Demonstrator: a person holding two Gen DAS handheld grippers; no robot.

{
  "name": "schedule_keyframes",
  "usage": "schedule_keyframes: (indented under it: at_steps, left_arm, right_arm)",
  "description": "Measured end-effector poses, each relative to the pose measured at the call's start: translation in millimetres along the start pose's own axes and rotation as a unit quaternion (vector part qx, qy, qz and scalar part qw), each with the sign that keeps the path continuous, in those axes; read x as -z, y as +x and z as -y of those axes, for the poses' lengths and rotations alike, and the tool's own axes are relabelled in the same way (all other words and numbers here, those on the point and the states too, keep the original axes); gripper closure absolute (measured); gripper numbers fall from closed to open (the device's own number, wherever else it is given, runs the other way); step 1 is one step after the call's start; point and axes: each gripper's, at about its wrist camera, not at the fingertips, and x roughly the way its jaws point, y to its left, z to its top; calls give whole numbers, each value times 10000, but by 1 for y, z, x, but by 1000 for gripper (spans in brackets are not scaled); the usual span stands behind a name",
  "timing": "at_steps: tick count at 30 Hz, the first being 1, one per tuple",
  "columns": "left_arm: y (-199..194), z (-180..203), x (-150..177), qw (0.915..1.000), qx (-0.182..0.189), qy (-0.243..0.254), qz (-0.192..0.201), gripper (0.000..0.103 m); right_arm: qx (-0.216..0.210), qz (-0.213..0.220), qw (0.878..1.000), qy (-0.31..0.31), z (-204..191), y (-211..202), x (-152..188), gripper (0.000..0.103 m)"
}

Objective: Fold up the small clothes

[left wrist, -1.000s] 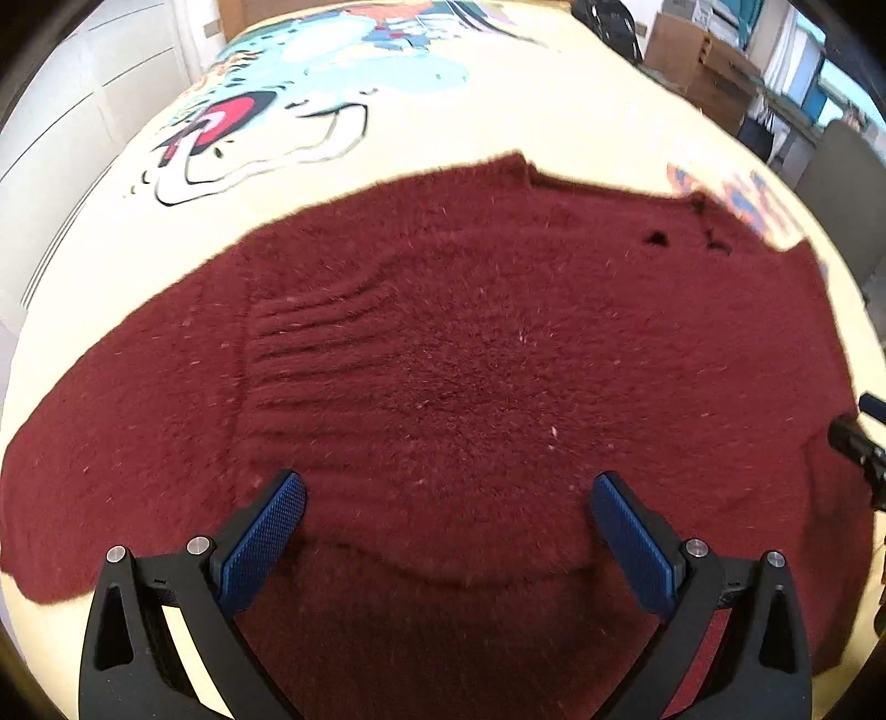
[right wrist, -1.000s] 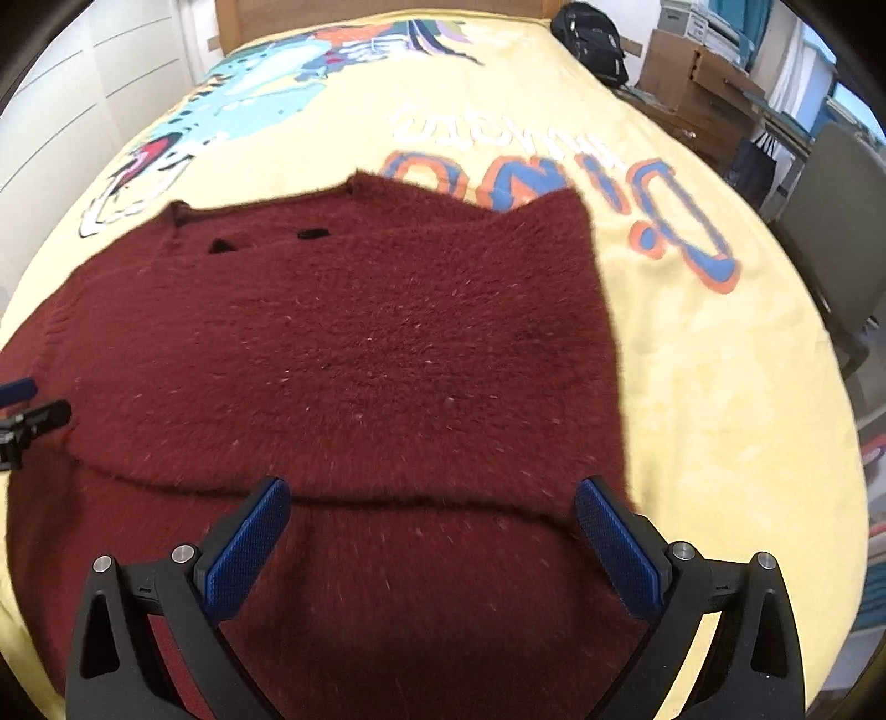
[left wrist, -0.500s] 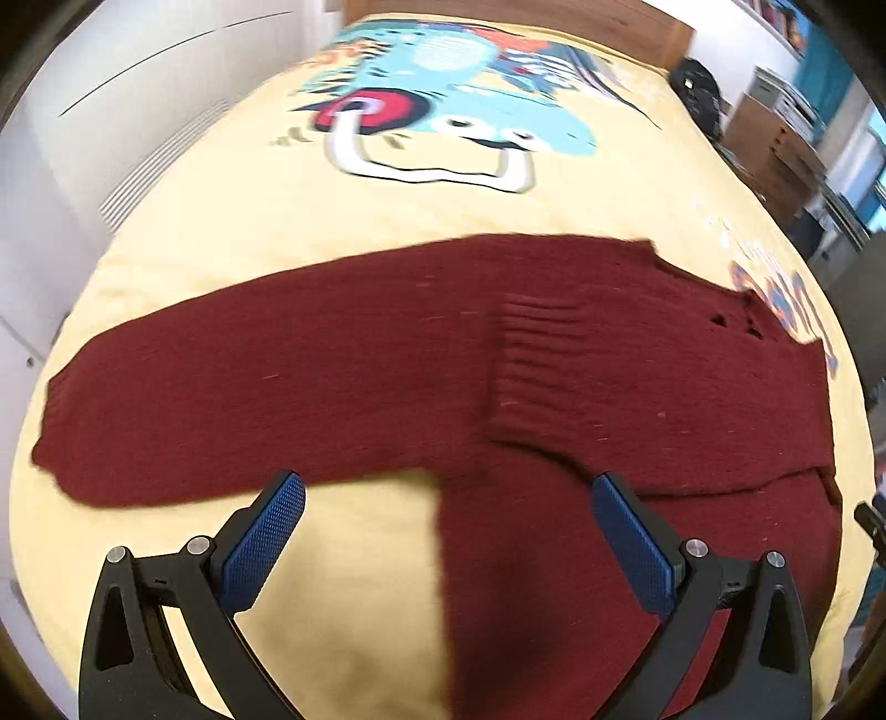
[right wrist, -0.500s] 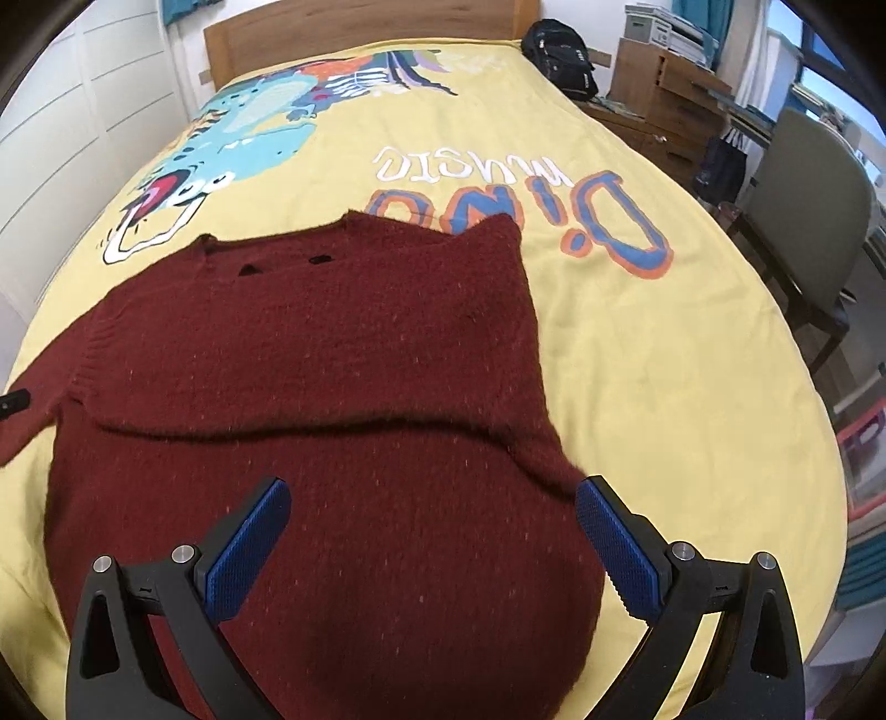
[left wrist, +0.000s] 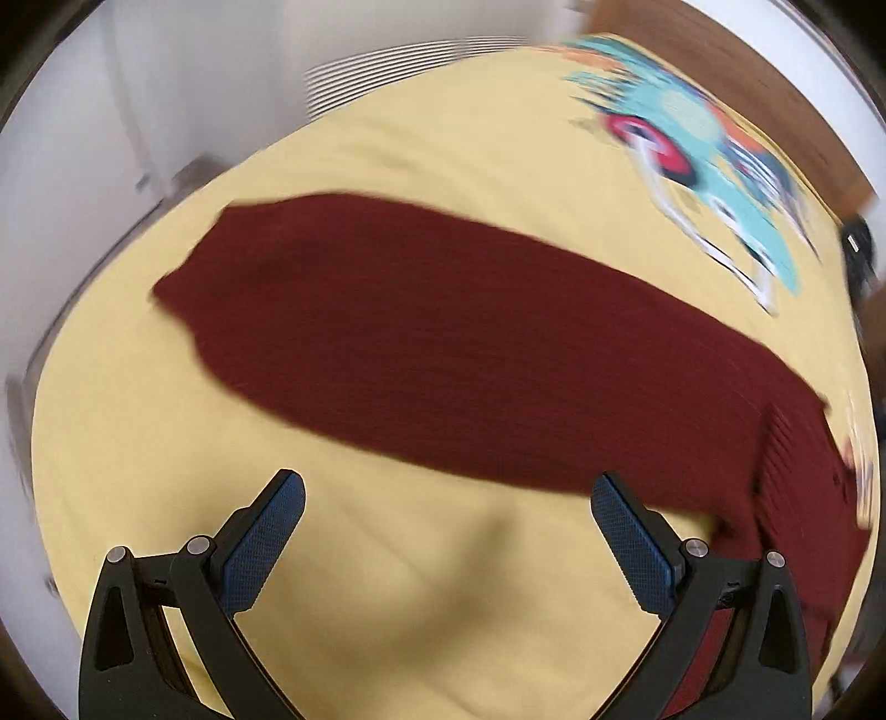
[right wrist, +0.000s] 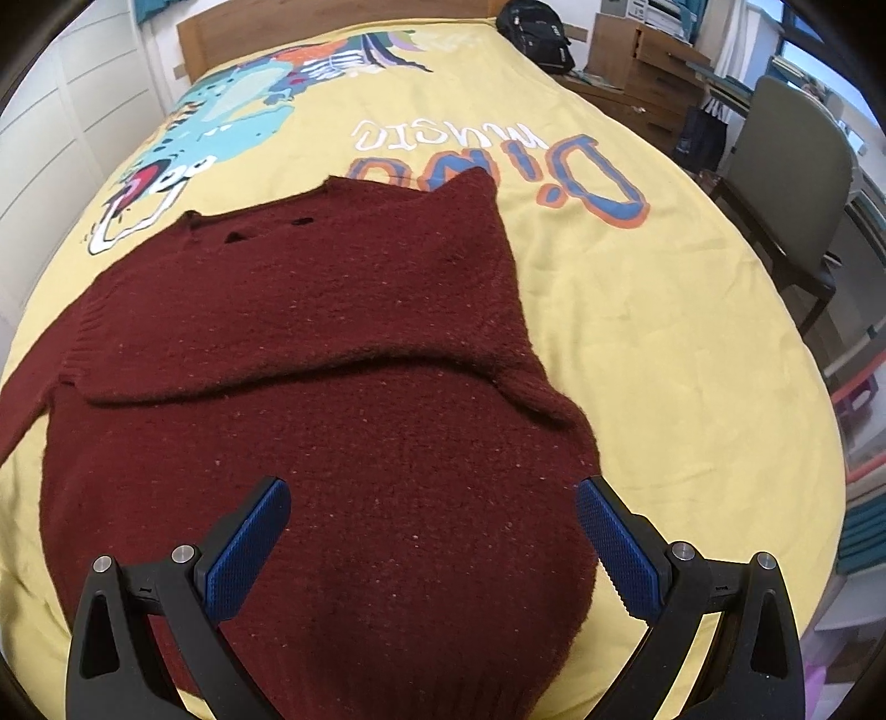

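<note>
- Left tool [left wrist: 447,531]: released, blue pads spread wide, nothing between them. It hangs over bare yellow bedspread [left wrist: 387,581].
- Right tool [right wrist: 433,534]: released, pads spread wide, nothing gripped. It hangs over the lower body of the sweater [right wrist: 332,432].
- The dark red knit sweater lies flat on the bed, on top of the yellow bedspread.
- Right wrist view: one sleeve [right wrist: 343,299] is folded across the chest, its lower edge forming a ridge running left to right over the body. The cuff end sits at the sweater's right edge.
- Left wrist view: the other sleeve [left wrist: 443,343] lies stretched out on the bedspread, just beyond the left tool's pads. This view is motion-blurred; fine detail cannot be told.
- Beyond the sweater: a cartoon dinosaur print [right wrist: 221,127] and lettering [right wrist: 498,160] on the bedspread.
- Far edge: wooden headboard [right wrist: 332,22], black backpack [right wrist: 534,33].
- To the right of the bed: a grey chair [right wrist: 792,166].
</note>
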Motion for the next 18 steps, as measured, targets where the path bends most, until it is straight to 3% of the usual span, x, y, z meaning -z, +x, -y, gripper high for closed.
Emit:
schedule_keyframes:
  at_steps: [4, 11, 13, 14, 16, 17, 18]
  left_arm:
    - [17, -36, -18, 9977, -5, -671, -103, 1]
    - [48, -61, -38, 9913, 26, -1270, -354, 2]
    - [50, -65, -40, 9909, 40, -1297, -354, 7]
    - [48, -68, -41, 9914, 11, -1266, -322, 13]
    - [45, -63, -43, 9941, -152, -1026, -311, 49]
    - [44, -59, -45, 9951, -112, -943, -286, 61]
    - [44, -54, -48, 9958, -6, -871, -294, 90]
  right_arm:
    - [30, -3, 10000, 28, -2, 0, -1, 0]
    - [44, -131, 9999, -20, -7, 4, 2, 0]
    - [67, -140, 9999, -24, -7, 4, 1, 0]
    - [69, -142, 9999, -20, -7, 4, 2, 0]
    - [77, -117, 9999, -5, -6, 4, 2, 0]
    - [74, -111, 9999, 15, -5, 4, 2, 0]
    - [59, -107, 9999, 44, -4, 5, 3, 0]
